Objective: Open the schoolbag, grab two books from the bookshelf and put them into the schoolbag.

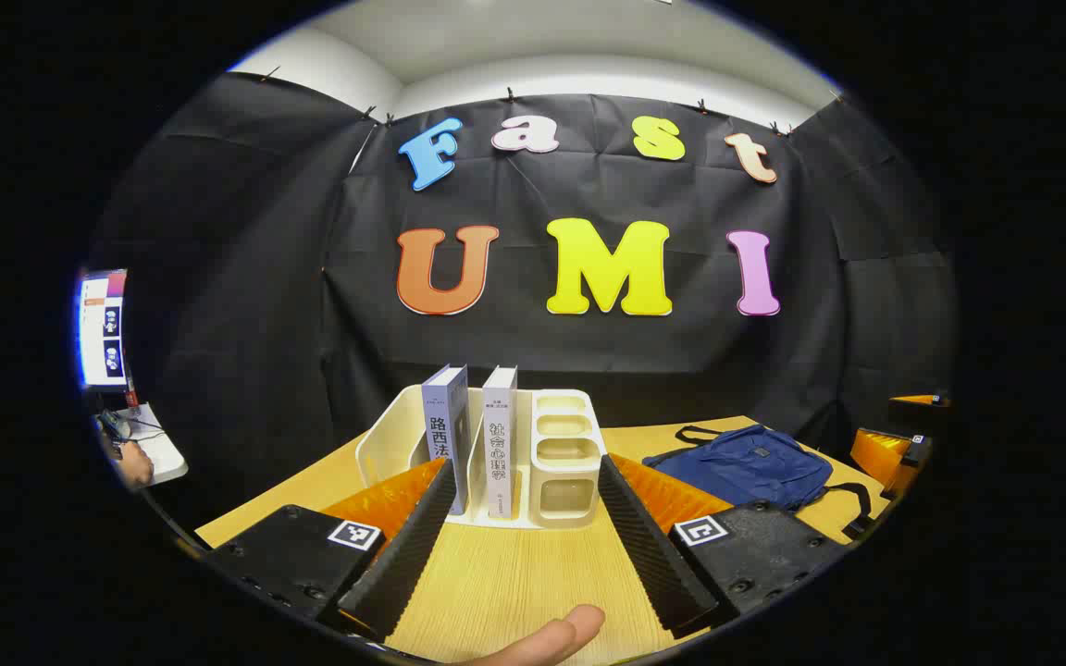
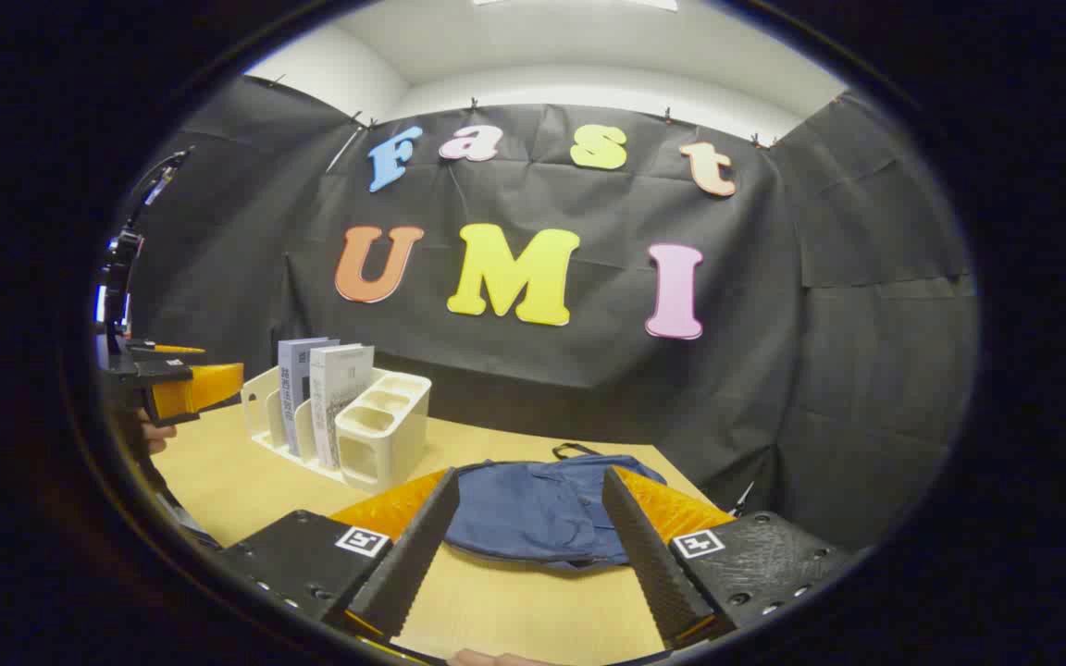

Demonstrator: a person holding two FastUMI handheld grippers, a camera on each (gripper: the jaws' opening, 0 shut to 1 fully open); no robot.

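Start pose: both grippers wide open, empty, bag flat and apparently still shut.

Risk: schoolbag (image 2: 538,509) lies limp on table (image 2: 514,610); tugging the zip w/o pinning the fabric could drag the whole bag. Two books (image 1: 473,439) stand tight in bookshelf (image 1: 551,462); a skewed pinch could tip the rack. Left gripper (image 1: 524,541) level, aimed at 12 o'clock at the shelf, bag at its 2 o'clock. Right gripper (image 2: 524,546) level, low over the table, bag between its fingers' line, shelf at 10 o'clock.
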